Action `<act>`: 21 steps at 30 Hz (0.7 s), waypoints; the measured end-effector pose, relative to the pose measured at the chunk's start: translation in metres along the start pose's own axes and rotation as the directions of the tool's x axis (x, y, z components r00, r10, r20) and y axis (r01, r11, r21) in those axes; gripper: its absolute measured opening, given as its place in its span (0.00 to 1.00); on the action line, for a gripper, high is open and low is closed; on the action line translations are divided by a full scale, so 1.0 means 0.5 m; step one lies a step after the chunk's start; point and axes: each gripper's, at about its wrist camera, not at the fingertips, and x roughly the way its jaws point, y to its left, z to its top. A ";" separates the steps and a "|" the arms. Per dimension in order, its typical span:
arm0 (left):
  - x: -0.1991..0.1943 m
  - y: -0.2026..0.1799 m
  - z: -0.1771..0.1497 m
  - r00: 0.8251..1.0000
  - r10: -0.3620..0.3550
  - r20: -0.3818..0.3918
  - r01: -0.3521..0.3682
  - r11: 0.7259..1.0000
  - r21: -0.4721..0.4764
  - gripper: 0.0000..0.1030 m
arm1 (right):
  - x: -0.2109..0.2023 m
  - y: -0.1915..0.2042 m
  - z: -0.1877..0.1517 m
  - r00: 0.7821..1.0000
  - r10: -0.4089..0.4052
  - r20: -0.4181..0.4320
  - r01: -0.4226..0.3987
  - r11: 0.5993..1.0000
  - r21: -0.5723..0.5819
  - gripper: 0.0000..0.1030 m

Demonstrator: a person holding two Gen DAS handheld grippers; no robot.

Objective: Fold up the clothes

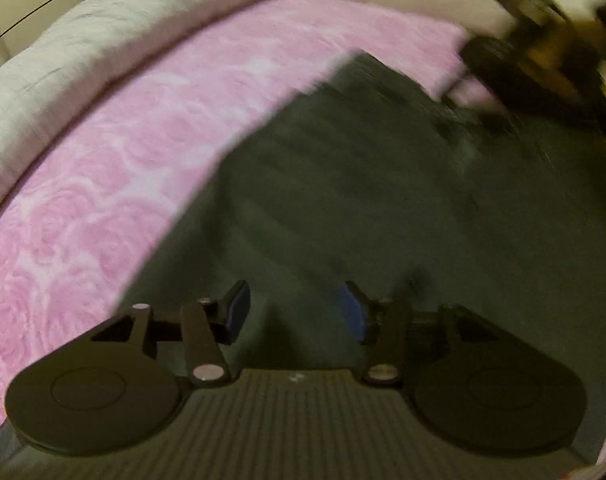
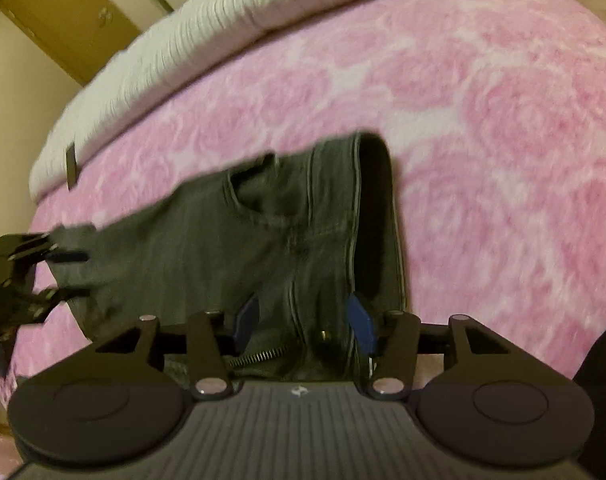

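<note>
Lying on pink bedspread [image 2: 483, 112]: dark jeans [image 2: 207, 240].

The trousers [image 2: 231, 236] lie on the blanket [image 2: 483, 120], which covers the bed, with a quilt [image 2: 175, 44] along its far edge. The right gripper [image 2: 303, 320] sits over the waistband end, the left gripper [image 2: 63, 276] at the trousers' left end. A door [image 2: 67, 16] stands behind the bed, far left
</note>
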 end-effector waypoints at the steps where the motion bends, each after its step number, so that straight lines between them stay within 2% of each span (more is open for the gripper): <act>1: 0.001 -0.016 -0.011 1.000 -0.005 -0.010 0.005 0.999 0.034 0.45 | 0.008 0.000 -0.005 1.000 -0.003 -0.009 0.003 1.000 0.003 0.51; 3: 0.011 -0.008 0.008 1.000 -0.003 0.021 0.002 1.000 0.015 0.40 | 0.026 -0.008 0.001 1.000 0.009 -0.001 -0.009 1.000 0.023 0.51; 7: 0.032 0.008 0.047 0.997 0.003 0.082 -0.001 1.000 -0.024 0.39 | 0.048 -0.032 0.035 0.999 0.022 0.047 -0.025 0.998 0.066 0.51; 9: 0.043 0.016 0.067 0.994 0.007 0.112 -0.002 0.999 -0.043 0.39 | 0.055 -0.046 0.055 0.997 0.039 0.068 -0.046 0.994 0.101 0.48; 10: 0.048 0.020 0.077 0.992 0.009 0.128 -0.003 0.999 -0.053 0.39 | 0.062 -0.051 0.064 0.997 0.047 0.066 -0.054 0.993 0.109 0.44; 12: 0.068 0.033 0.103 0.988 0.012 0.151 -0.003 0.998 -0.060 0.39 | 0.070 -0.053 0.082 0.997 0.050 0.056 -0.056 0.993 0.101 0.17; 13: 0.078 0.037 0.111 0.988 0.012 0.152 -0.003 0.998 -0.060 0.39 | 0.072 -0.052 0.089 0.997 0.050 0.051 -0.055 0.994 0.093 0.12; 16: 0.107 0.050 0.135 0.988 0.012 0.153 -0.003 0.998 -0.063 0.39 | 0.064 -0.047 0.106 0.997 0.040 0.061 -0.045 0.996 0.072 0.08; 18: 0.127 0.058 0.152 0.988 0.013 0.153 -0.003 0.998 -0.064 0.39 | 0.060 -0.062 0.130 0.994 0.078 0.078 -0.087 0.991 0.107 0.07; 21: 0.157 0.070 0.176 0.988 0.013 0.154 -0.003 0.998 -0.067 0.39 | 0.080 -0.069 0.137 0.995 0.095 -0.005 -0.095 0.992 0.088 0.10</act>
